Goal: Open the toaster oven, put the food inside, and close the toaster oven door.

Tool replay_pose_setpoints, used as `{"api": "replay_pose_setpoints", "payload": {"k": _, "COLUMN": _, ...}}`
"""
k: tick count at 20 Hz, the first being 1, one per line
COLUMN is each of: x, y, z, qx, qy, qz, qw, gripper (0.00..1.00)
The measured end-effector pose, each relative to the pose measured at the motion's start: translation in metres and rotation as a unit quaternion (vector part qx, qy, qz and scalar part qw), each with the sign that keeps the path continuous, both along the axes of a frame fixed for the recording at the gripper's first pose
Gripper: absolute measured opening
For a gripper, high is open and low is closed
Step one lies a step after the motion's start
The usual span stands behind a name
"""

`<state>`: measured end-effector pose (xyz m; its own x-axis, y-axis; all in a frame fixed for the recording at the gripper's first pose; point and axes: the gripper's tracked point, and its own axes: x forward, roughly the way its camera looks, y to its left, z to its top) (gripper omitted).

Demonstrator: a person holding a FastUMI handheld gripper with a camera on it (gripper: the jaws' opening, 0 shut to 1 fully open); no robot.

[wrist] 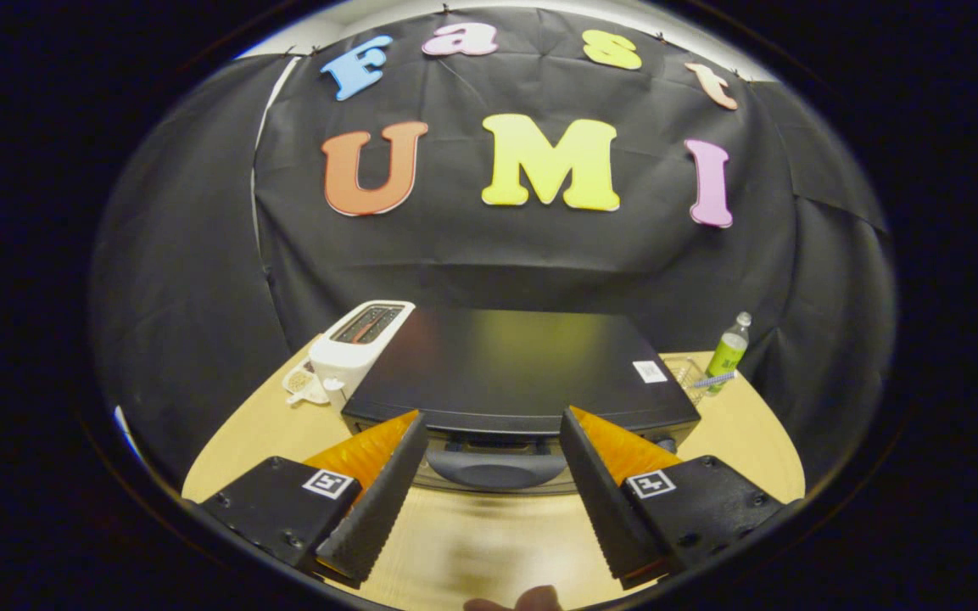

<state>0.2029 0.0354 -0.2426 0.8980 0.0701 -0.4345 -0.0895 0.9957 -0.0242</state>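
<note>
Toaster oven [514,373] sits mid-desk [743,424], long axis crosswise, closed door and handle [495,468] facing the claw [489,437], whose fingers are spread apart.

toaster oven [514,365]: white sticker, unreadable | bottle [728,350]: label too small | gripper finger [370,501] tags: square markers, no text

You have the toaster oven [514,365] squarely ahead of the fingers [378,501] of your hand-held gripper [493,441]: a black, flat-topped box on the tabletop [234,441], with a small white sticker near its right rear corner. Its door looks closed, the curved dark handle [495,468] sitting between your wide-spread fingers, which touch nothing.
</note>
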Motion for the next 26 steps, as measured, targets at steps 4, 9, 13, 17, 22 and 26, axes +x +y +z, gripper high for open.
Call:
{"api": "replay_pose_setpoints", "payload": {"k": 4, "x": 0.013, "y": -0.006, "z": -0.021, "qx": -0.006, "qy": 0.021, "qz": -0.012, "qw": 1.000, "gripper": 1.00}}
{"api": "replay_pose_setpoints", "payload": {"k": 9, "x": 0.019, "y": -0.010, "z": -0.037, "qx": -0.002, "qy": 0.034, "qz": -0.016, "qw": 0.999, "gripper": 1.00}}
{"api": "replay_pose_setpoints", "payload": {"k": 13, "x": 0.020, "y": -0.011, "z": -0.040, "qx": -0.004, "qy": 0.035, "qz": -0.010, "qw": 0.999, "gripper": 1.00}}
{"api": "replay_pose_setpoints", "payload": {"k": 17, "x": 0.010, "y": -0.012, "z": -0.045, "qx": -0.001, "qy": 0.038, "qz": -0.008, "qw": 0.999, "gripper": 1.00}}
{"api": "replay_pose_setpoints", "payload": {"k": 22, "x": -0.024, "y": -0.015, "z": -0.057, "qx": 0.007, "qy": 0.046, "qz": -0.013, "qw": 0.999, "gripper": 1.00}}
{"api": "replay_pose_setpoints", "payload": {"k": 26, "x": -0.046, "y": -0.017, "z": -0.072, "qx": 0.000, "qy": 0.048, "qz": -0.017, "qw": 0.999, "gripper": 1.00}}
